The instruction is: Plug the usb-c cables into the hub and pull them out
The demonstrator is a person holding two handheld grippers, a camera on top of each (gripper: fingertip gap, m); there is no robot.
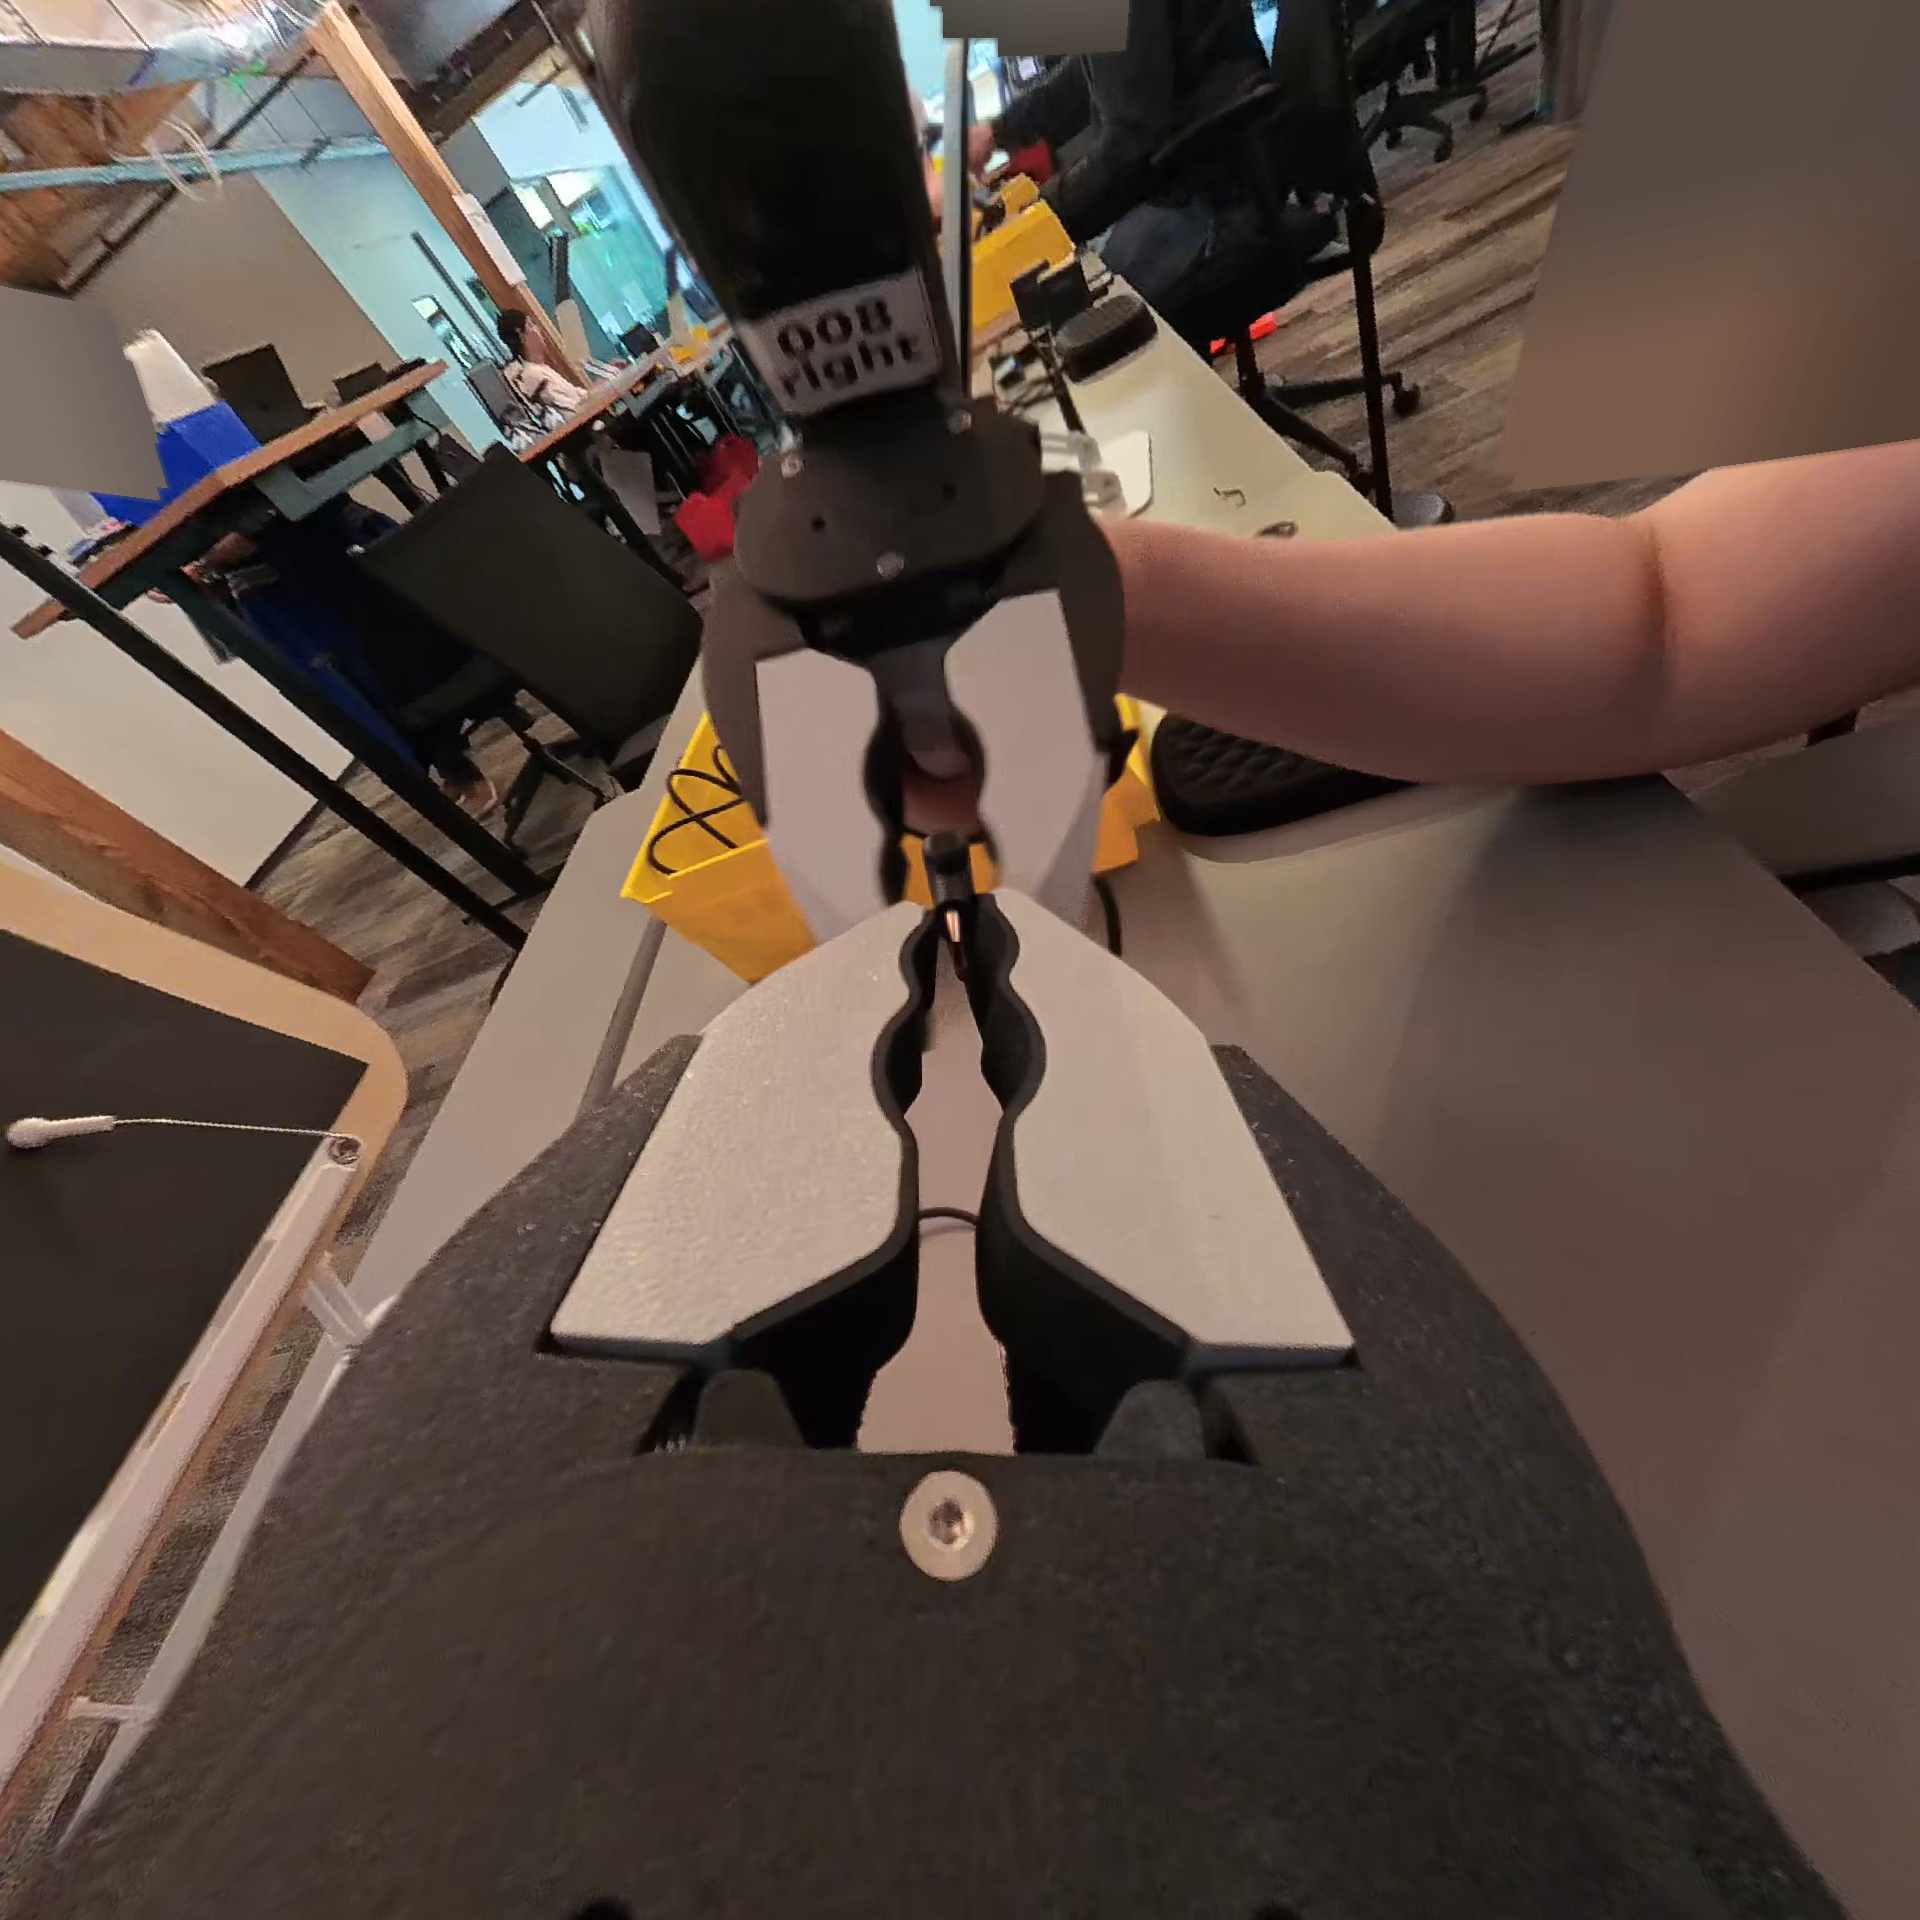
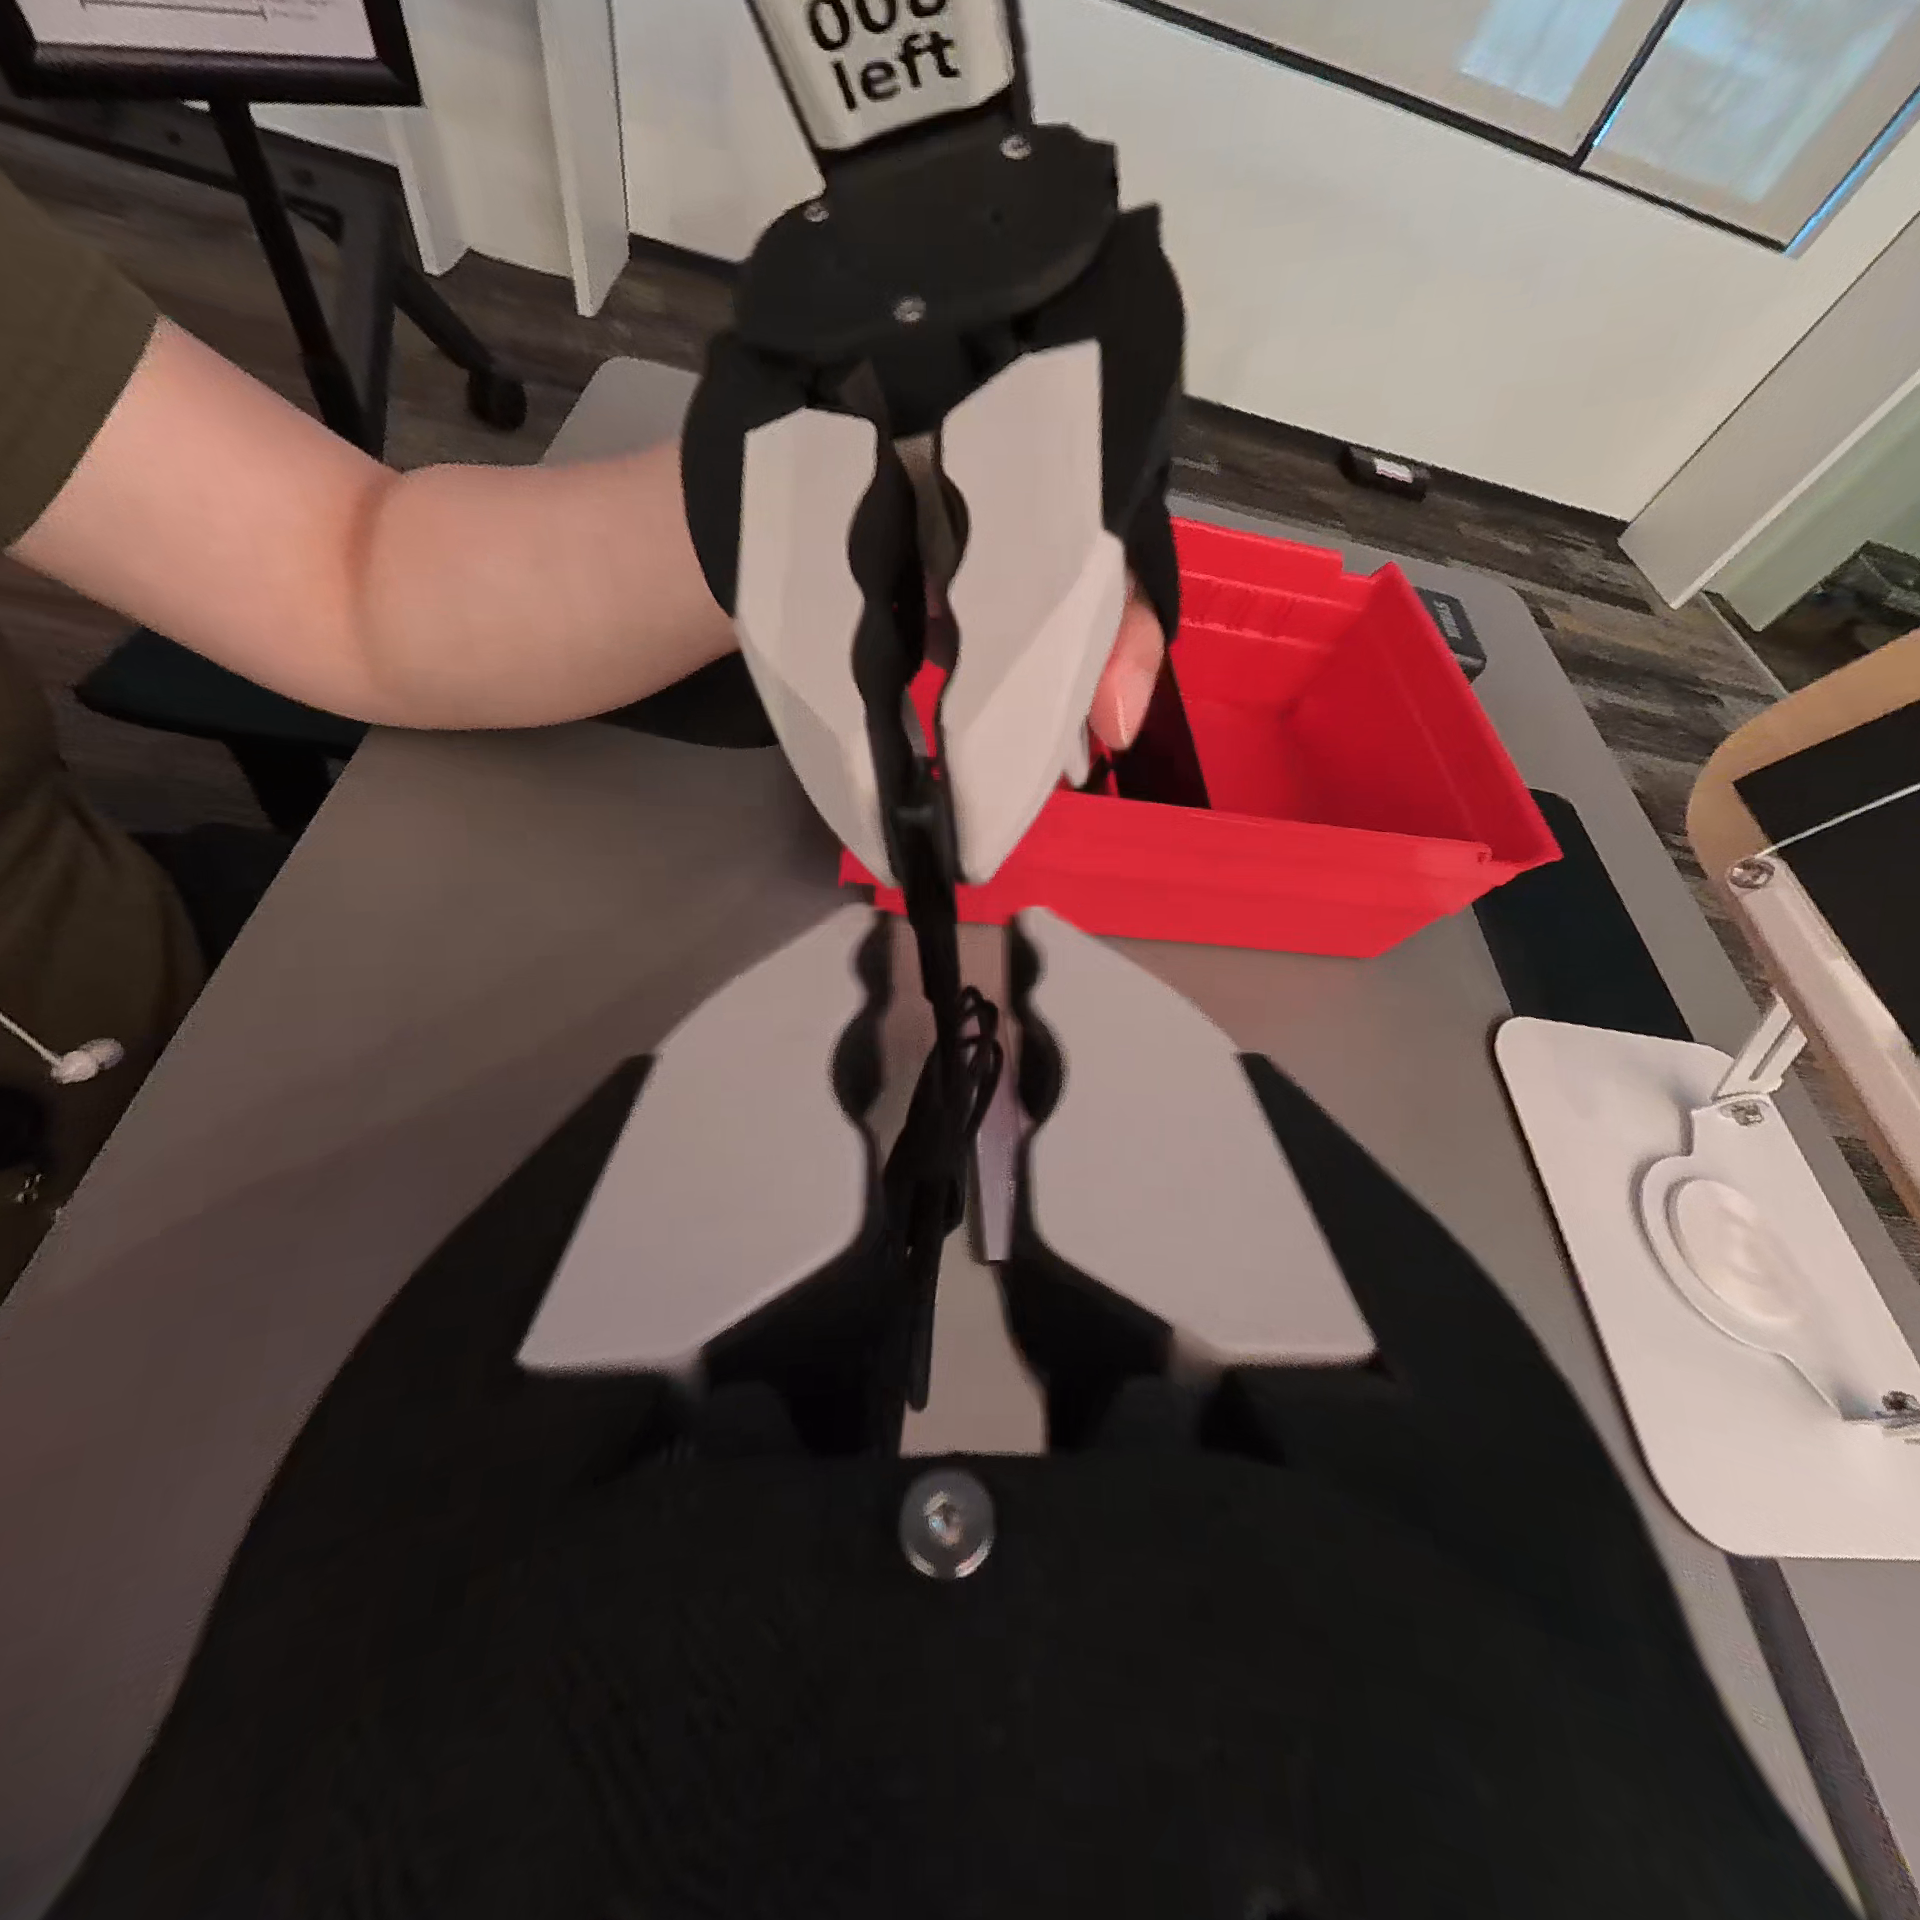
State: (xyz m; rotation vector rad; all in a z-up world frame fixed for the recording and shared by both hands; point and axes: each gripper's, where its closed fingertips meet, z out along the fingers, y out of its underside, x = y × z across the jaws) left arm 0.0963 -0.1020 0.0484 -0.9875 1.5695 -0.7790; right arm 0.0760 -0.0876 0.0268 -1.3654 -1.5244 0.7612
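My left gripper point(image 1: 954, 928) is shut on the plug end of a black USB-C cable point(image 1: 948, 878), which has a coppery tip between the pads. The right wrist view shows the same: the left gripper point(image 2: 920, 857) pinches the cable point(image 2: 940, 971), which hangs down in loops. My right gripper point(image 2: 948, 935) faces it tip to tip and is open. The cable runs between its fingers point(image 2: 790, 1039) with a gap on both sides. It also shows in the left wrist view point(image 1: 935, 862). A small grey flat piece point(image 2: 994, 1174) lies on the table point(image 2: 520, 935) below; I cannot tell whether it is the hub.
A red bin point(image 2: 1299, 883) stands on the table behind the left gripper. A yellow bin point(image 1: 717, 883) with a black cable in it stands behind the right gripper. A white stand base point(image 2: 1662, 1247) is at the right. A person's forearms point(image 1: 1455, 644) hold both grippers. Only a small space, under 4 cm, lies between the two pairs of fingers.
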